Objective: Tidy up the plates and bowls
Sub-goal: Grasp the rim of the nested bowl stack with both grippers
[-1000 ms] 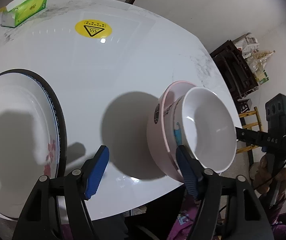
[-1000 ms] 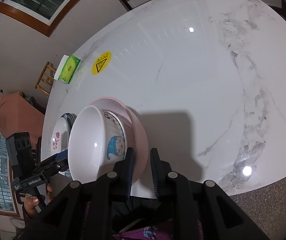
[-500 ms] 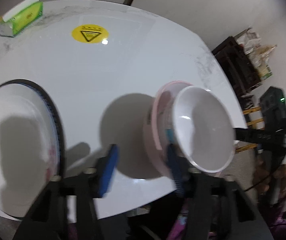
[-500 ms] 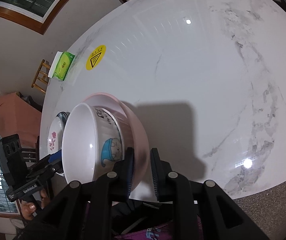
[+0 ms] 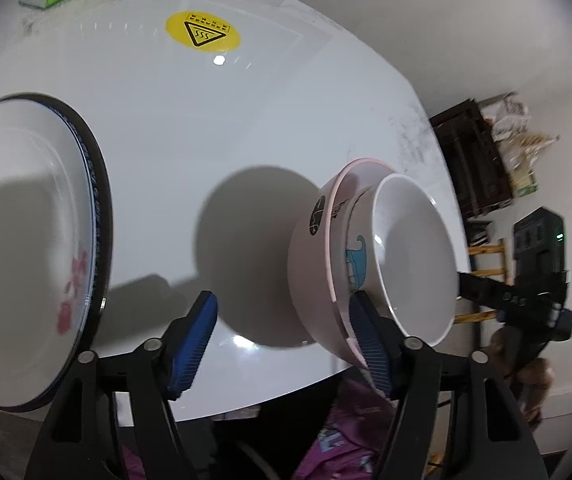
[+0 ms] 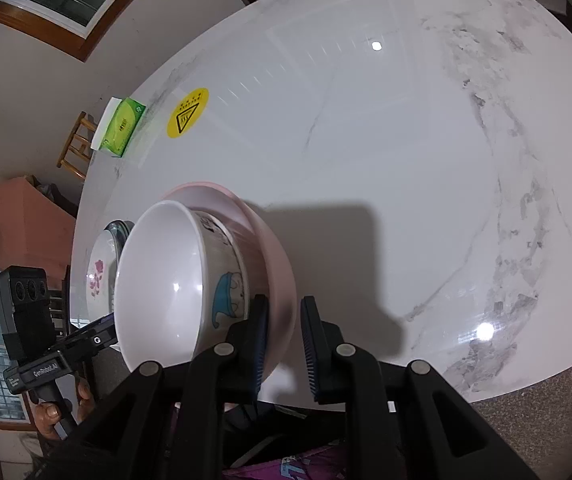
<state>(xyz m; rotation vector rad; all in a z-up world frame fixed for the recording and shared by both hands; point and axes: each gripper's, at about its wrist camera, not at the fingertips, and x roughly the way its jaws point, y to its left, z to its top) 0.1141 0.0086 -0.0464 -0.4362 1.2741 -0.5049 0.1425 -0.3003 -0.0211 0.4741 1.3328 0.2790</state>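
bowls: two nested, a white glossy bowl with a blue cartoon print [image 6: 173,280] sits inside a pale pink smooth-walled bowl [image 6: 273,268], both tilted and lifted off the white marble tabletop [image 6: 406,160] near its front edge
plate: one white round plate with a dark rim and red flower print [image 5: 25,240], flat on the tabletop to the left, well apart from the bowls
right tongs [image 6: 281,336]: nearly closed, pinching the pink bowl's wall, one pad inside, one outside
left tongs [image 5: 286,344]: about half open, jaws have just been opening, nothing between them; right pad just beside the pink rim, contact unclear
handling: looks stiff, light, slippery glaze, likely breakable; loose inner bowl may slide out while tilted
hold: pinch the rim wall, second support on the opposite rim
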